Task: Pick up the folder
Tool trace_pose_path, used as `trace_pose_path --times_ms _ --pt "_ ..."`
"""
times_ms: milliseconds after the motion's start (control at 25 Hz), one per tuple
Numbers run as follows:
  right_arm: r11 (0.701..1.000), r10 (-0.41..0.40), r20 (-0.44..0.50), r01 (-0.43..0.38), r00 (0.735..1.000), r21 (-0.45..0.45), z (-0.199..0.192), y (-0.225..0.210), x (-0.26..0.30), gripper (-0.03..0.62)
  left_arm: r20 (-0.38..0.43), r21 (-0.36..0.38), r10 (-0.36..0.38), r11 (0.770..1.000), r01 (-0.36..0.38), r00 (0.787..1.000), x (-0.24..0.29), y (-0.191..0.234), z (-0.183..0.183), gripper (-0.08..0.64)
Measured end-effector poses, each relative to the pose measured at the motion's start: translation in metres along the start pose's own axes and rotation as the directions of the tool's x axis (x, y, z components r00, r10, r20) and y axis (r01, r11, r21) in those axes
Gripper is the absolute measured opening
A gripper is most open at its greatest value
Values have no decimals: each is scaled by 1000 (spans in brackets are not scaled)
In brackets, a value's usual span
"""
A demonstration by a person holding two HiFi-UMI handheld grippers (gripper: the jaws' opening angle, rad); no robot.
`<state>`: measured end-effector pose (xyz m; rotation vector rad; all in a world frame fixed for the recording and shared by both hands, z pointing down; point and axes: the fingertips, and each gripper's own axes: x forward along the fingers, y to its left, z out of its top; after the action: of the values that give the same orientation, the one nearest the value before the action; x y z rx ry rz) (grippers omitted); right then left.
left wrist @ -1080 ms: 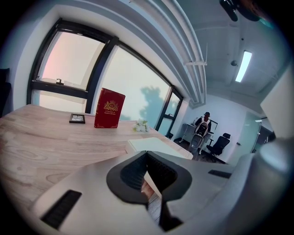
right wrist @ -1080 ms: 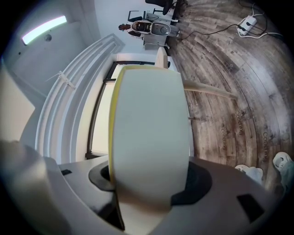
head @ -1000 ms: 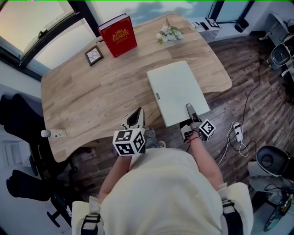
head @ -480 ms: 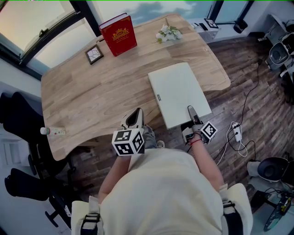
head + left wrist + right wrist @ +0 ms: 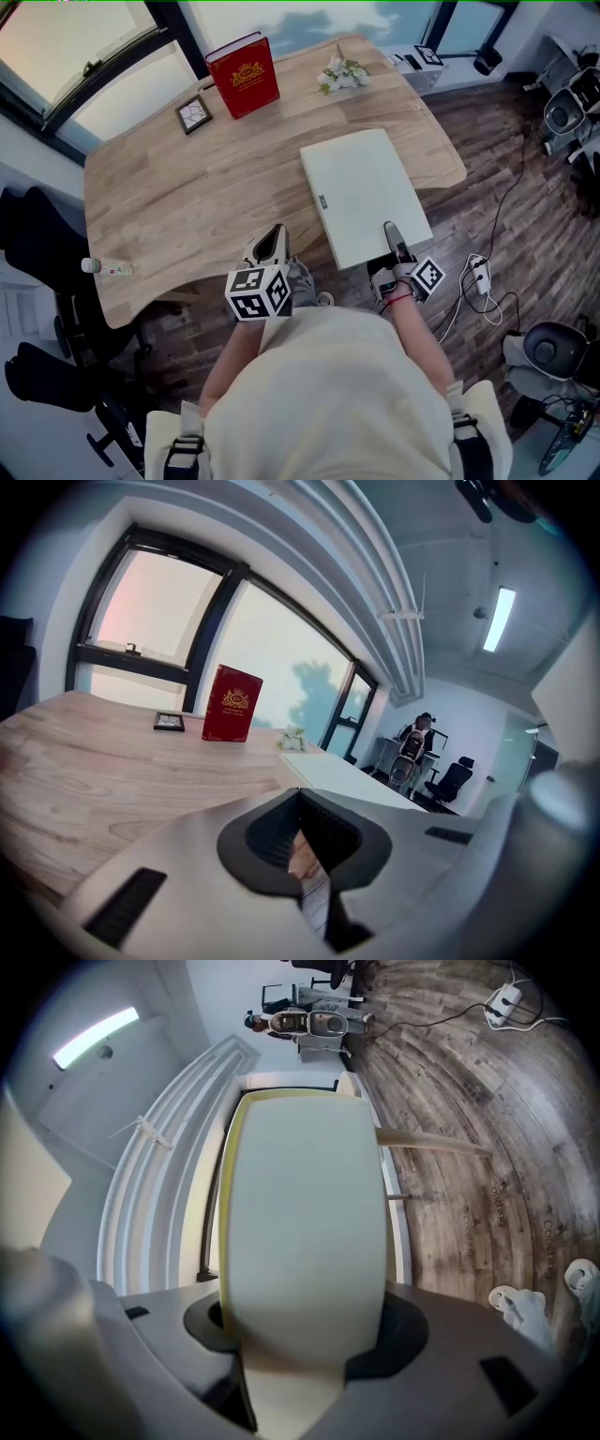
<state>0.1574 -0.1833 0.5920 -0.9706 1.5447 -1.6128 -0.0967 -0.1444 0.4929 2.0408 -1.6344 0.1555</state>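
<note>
My folder (image 5: 361, 192) looks smooth and matt — pale card or plastic; the table (image 5: 187, 206) is grained wood, the floor (image 5: 497, 169) darker planks.

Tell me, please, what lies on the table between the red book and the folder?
Nothing: the head view shows only bare table between the red book and the folder.

Wooden table (image 5: 187, 206) carries book (image 5: 244, 75), frame (image 5: 192, 114), flowers (image 5: 342, 72), bottle (image 5: 105, 268).
</note>
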Motion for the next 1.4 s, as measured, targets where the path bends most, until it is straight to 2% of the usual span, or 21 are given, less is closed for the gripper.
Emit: trace_pose_path --times_ms 360,640,920,1200,1400 --pt "999 35 21 -35 999 25 -4 36 -8 284 7 -15 -6 1000 6 1000 -3 -2 3 20" --pt "994 103 32 -104 994 34 -12 74 -14 284 23 -19 -5 1000 5 1000 -7 -2 7 20" --pt "989 144 13 -144 989 -13 -17 103 -25 284 30 -32 0 999 0 1000 -12 0 9 20" --pt "983 182 34 -182 983 10 -16 115 -30 284 40 -51 12 999 -10 999 -18 5 12 20" --pt "984 177 45 -178 983 10 -13 111 -31 284 51 -60 16 998 -13 999 -21 7 15 20"
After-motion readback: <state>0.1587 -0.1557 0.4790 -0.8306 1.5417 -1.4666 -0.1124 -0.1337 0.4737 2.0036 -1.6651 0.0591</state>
